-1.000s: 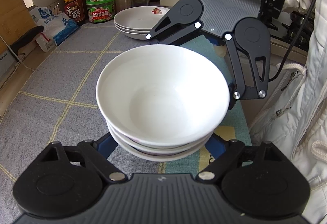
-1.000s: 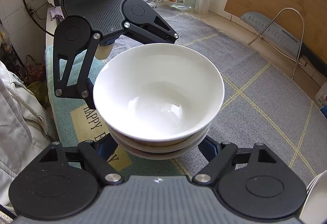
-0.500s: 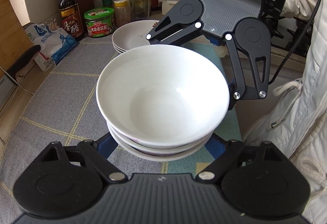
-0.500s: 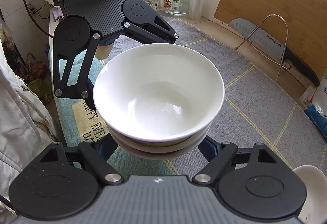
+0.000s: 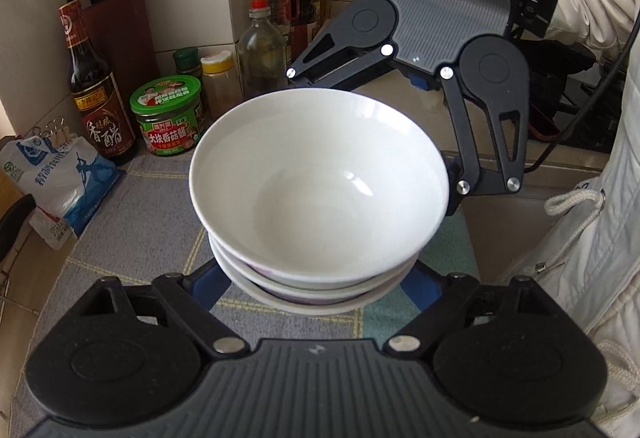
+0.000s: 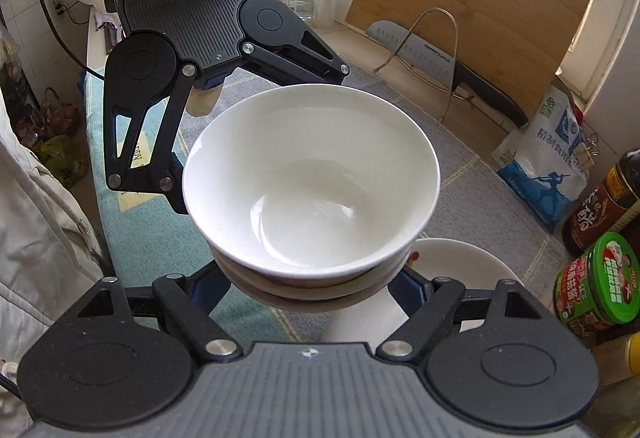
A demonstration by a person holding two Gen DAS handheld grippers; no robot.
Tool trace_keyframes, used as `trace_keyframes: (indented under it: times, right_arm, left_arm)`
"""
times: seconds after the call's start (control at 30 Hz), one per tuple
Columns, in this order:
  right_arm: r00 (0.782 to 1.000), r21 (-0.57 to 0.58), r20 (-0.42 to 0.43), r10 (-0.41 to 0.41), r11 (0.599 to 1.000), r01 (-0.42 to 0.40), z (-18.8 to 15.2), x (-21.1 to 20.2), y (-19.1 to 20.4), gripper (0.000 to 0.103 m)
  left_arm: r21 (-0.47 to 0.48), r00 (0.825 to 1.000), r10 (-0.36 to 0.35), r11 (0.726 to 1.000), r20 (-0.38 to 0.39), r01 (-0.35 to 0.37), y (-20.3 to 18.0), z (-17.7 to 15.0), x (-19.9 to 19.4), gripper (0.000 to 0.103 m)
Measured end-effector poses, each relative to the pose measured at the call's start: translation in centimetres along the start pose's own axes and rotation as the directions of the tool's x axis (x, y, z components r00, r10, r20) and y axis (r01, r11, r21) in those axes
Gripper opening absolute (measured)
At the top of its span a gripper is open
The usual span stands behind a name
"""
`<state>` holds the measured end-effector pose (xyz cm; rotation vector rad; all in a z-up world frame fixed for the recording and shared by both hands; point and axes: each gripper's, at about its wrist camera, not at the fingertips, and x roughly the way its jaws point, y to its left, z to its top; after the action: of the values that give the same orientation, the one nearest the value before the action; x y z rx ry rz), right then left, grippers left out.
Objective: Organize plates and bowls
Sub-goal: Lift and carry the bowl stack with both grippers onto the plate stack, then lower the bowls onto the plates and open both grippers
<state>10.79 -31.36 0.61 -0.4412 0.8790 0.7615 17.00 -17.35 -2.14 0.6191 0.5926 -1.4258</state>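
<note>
Tabletop (image 6: 460, 154), covered by a grey checked mat, carries condiment jars and bottles along the wall. A stack of white plates (image 6: 472, 262) rests on it, near the green-lidded jar (image 6: 600, 278) — in the right wrist view it lies directly below and just beyond the carried load.

Stack of white bowls (image 5: 320, 190) is clear of the tabletop, upright, held between both tools from opposite sides. Left gripper (image 5: 316, 286) has its jaws spread wide and closed against the lowest bowl's flanks; right gripper (image 6: 316, 290) grips likewise. Neither hand is nearer; the bowls sit centred between them. Judgement: placement requires lowering beside or onto the plates.
</note>
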Motion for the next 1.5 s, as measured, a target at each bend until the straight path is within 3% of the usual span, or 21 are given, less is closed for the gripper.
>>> trace_keyframes:
  times: [0.47, 1.13, 1.2, 1.27, 1.43, 1.5]
  right_arm:
    - [0.999, 0.055, -0.019, -0.036, 0.998, 0.037, -4.7, -0.4, -5.5, 0.088]
    - [0.999, 0.079, -0.016, -0.036, 0.996, 0.038, -6.3, 0.5, -7.1, 0.088]
    - [0.999, 0.081, -0.015, -0.043, 0.996, 0.044, -6.3, 0.5, -7.0, 0.089]
    - [0.999, 0.094, -0.007, -0.042, 0.995, 0.042, -6.3, 0.4, -7.0, 0.102]
    - [0.989, 0.174, -0.049, -0.137, 0.974, 0.144, -6.6, -0.3, -6.0, 0.103]
    - [0.979, 0.227, -0.059, -0.194, 0.953, 0.202, -6.5, -1.3, -4.7, 0.103]
  left_arm:
    - [0.023, 1.000, -0.019, 1.000, -0.017, 0.020, 2.0, 4.0, 7.3, 0.090]
    - [-0.026, 1.000, -0.021, 0.999, -0.023, 0.020, 3.2, 4.2, 9.8, 0.090]
    - [-0.019, 1.000, -0.009, 1.000, -0.016, 0.009, 3.0, 4.1, 9.7, 0.091]
    - [-0.013, 1.000, 0.015, 1.000, -0.004, -0.015, 2.7, 3.8, 9.5, 0.091]
    - [-0.006, 0.992, 0.115, 0.993, 0.056, -0.115, 1.1, 2.4, 7.5, 0.097]
    - [-0.059, 0.980, 0.165, 0.986, 0.109, -0.159, 0.4, 1.4, 5.7, 0.099]
